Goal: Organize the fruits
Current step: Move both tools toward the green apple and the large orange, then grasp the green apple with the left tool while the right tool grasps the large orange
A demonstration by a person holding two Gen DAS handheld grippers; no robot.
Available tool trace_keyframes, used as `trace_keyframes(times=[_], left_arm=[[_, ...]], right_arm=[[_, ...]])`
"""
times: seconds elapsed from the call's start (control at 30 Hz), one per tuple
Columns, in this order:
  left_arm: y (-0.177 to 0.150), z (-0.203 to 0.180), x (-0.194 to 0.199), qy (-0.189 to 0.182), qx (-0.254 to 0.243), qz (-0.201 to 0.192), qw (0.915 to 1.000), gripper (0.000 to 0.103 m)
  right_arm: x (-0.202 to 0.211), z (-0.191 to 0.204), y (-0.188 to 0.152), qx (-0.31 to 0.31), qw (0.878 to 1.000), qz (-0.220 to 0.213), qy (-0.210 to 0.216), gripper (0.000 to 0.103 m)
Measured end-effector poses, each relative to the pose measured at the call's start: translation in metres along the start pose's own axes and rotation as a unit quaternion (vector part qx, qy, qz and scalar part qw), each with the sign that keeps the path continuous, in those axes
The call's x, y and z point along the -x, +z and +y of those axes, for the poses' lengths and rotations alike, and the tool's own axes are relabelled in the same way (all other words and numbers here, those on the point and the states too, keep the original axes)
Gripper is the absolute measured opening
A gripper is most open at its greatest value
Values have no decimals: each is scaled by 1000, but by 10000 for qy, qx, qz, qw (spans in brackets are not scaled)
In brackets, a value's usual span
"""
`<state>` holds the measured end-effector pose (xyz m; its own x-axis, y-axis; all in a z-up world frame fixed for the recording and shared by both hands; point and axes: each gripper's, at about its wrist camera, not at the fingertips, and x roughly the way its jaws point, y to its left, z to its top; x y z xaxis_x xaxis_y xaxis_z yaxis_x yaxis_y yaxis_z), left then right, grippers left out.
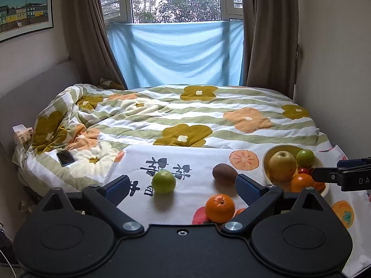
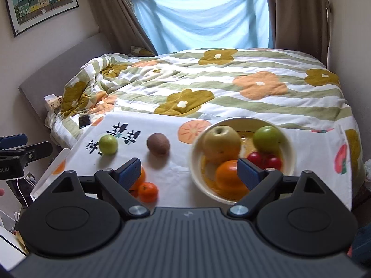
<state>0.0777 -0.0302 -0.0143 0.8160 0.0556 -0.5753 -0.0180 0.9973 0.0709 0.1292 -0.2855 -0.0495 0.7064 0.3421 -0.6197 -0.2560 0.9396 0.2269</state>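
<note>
From the left wrist, the left gripper hangs spread wide and empty over the white cloth; a green apple and an orange sit loose between its fingers, with bare cloth around them. The kiwi lies long axis crosswise.

The right wrist view alone shows the whole bowl near the cloth's front edge, tomatoes inside. The right gripper gapes empty over it.
</note>
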Motion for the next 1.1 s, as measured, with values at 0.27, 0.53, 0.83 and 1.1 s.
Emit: trace_keyframes(times=[0.27,0.53,0.83,1.1], left_arm=[[5,54,-27,-434,-345,124,9984,99],[8,88,-85,-1062,-896,284,9899,99],[5,99,-158,-1754,-1457,582,9719,98],[-6,88,-203,-2099,-1816,855,9569,92]], right_arm=[[-32,59,-5,-39,9999,42,-103,103],[-75,100,-11,-62,9990,71,-440,103],[-125,129,-26,246,9965,368,-714,102],[-156,131,-37,344,9945,557,-815,98]])
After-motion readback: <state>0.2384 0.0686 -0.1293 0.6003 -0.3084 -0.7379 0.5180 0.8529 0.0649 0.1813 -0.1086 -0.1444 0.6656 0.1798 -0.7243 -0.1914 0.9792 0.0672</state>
